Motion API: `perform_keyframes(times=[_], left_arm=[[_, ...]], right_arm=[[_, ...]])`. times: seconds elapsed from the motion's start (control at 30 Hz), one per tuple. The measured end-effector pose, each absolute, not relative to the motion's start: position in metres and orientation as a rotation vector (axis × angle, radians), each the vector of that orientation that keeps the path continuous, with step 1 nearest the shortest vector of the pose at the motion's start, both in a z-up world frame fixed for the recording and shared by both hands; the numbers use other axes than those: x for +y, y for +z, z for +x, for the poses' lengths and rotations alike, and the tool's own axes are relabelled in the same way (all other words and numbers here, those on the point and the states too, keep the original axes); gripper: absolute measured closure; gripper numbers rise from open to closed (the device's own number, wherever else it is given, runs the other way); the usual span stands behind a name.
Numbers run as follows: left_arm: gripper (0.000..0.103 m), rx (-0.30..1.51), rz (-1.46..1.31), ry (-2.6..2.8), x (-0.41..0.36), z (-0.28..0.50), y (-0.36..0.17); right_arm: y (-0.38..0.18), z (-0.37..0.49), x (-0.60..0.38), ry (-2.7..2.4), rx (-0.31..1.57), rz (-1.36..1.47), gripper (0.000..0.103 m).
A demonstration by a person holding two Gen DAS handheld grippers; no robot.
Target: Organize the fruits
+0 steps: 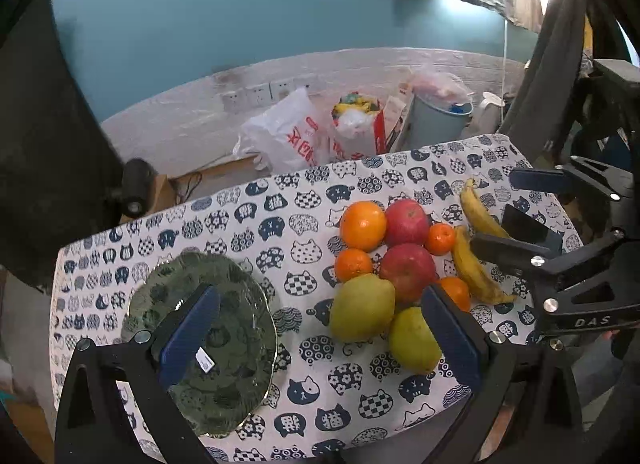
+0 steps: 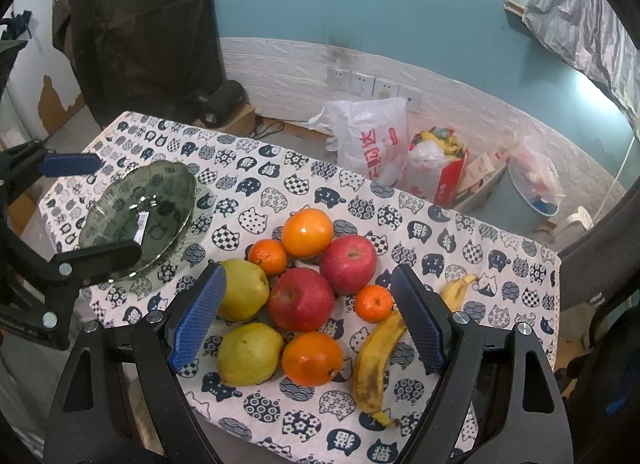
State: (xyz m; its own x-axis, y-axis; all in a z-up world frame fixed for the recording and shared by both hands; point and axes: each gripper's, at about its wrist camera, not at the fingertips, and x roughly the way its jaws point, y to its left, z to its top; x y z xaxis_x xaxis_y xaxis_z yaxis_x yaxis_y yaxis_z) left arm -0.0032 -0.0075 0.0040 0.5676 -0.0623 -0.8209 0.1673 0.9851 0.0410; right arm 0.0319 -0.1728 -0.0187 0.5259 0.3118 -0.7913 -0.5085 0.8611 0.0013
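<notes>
Table (image 2: 256, 168) draped in a white cloth printed with navy cat faces; nothing yet sorted, by the look of it.

Fruit lies in one loose cluster toward the right half: two red apples (image 2: 301, 299) at the centre, touching; a large orange (image 2: 307, 233) at the far edge; three smaller orange mandarins around them; two yellow-green pears (image 2: 242, 289) on the left flank of the cluster; two spotted yellow bananas (image 2: 374, 360) on the right flank, long axes running roughly away from the camera, the nearer one just beside the right finger pad.

Dark green patterned glass bowl (image 1: 200, 340) sits apart to the left of the cluster, holding no fruit; a small white label shows inside it.

Left gripper (image 1: 320, 338): jaws spread wide, holding nothing; left pad hangs over the bowl, right pad over the near pear and a mandarin.

Right gripper (image 2: 310, 320): jaws wide, holding nothing; the cluster lies straight ahead between the pads, apples and near mandarin on the centreline.

Judgement: right gripper is the nearer to the fruit; bowl is the likely destination, lying leftward from it, under the left gripper; the near pears lie closest to the bowl.
</notes>
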Motion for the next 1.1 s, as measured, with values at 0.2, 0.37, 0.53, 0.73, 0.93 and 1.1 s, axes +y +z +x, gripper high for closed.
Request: perform_keyframes(times=[0.2, 0.37, 0.53, 0.73, 0.93, 1.1], left_arm=[[0.001, 0.972, 0.131, -0.111, -0.0061, -0.0024, -0.0039], [0.001, 0.966, 0.161, -0.100, -0.0074, -0.0021, -0.0054], [0.002, 0.938, 0.156, -0.115, -0.0071, -0.0033, -0.0041], [0.002, 0.947, 0.146, -0.117, -0.0071, -0.0030, -0.0032], [0.002, 0.958, 0.140, -0.113, -0.0071, -0.0005, -0.0009], [0.002, 0.973, 0.133, -0.114, -0.0075, 0.0010, -0.0029]], right_arm=[[-0.0175, 0.0311, -0.1730, 0.501, 0.887, -0.243, 0.020], [-0.0171, 0.0301, -0.1738, 0.509, 0.889, -0.236, 0.020], [-0.0182, 0.0304, -0.1751, 0.508, 0.894, -0.236, 0.020], [-0.0171, 0.0303, -0.1759, 0.505, 0.891, -0.233, 0.020], [-0.0170, 0.0299, -0.1761, 0.508, 0.892, -0.232, 0.020], [-0.0176, 0.0300, -0.1762, 0.508, 0.894, -0.234, 0.020]])
